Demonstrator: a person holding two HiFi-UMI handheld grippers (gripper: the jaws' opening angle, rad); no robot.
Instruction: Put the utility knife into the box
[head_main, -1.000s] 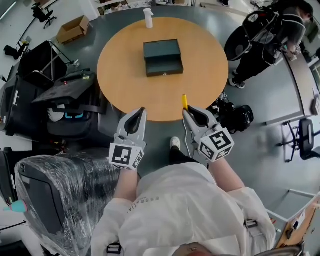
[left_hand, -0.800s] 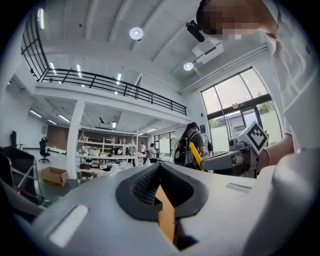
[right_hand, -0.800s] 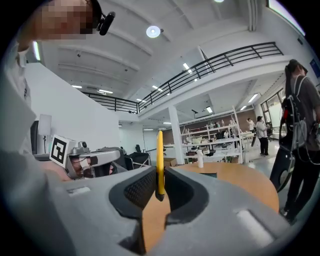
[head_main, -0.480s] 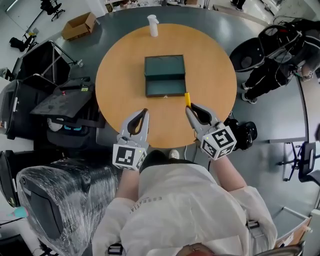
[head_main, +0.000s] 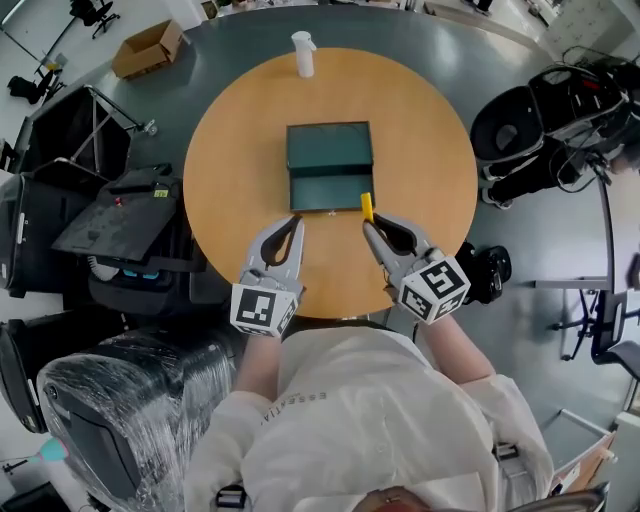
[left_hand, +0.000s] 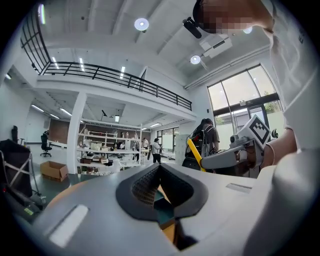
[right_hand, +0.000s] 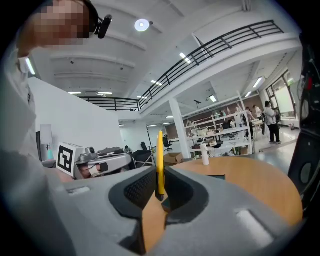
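Note:
A dark green box (head_main: 329, 166) lies open in the middle of the round wooden table (head_main: 230, 150), its tray toward me. My right gripper (head_main: 367, 222) is shut on a yellow utility knife (head_main: 367, 206), whose tip nearly reaches the box's front edge. In the right gripper view the knife (right_hand: 160, 160) stands upright between the pads, with the box (right_hand: 216, 176) a dark sliver beyond. My left gripper (head_main: 293, 220) hovers over the table's near part, left of the box's front, shut and empty. The left gripper view shows the knife (left_hand: 194, 151) in the other gripper.
A white spray bottle (head_main: 303, 52) stands at the table's far edge. Black cases and stands (head_main: 110, 200) crowd the floor at the left, with a plastic-wrapped chair (head_main: 100, 420) nearer. Black chairs and gear (head_main: 530, 120) sit at the right. A cardboard box (head_main: 146, 47) lies far left.
Both grippers have moved forward from the table's near edge toward the box. The knife has stayed in the right gripper and now points close to the box's front.

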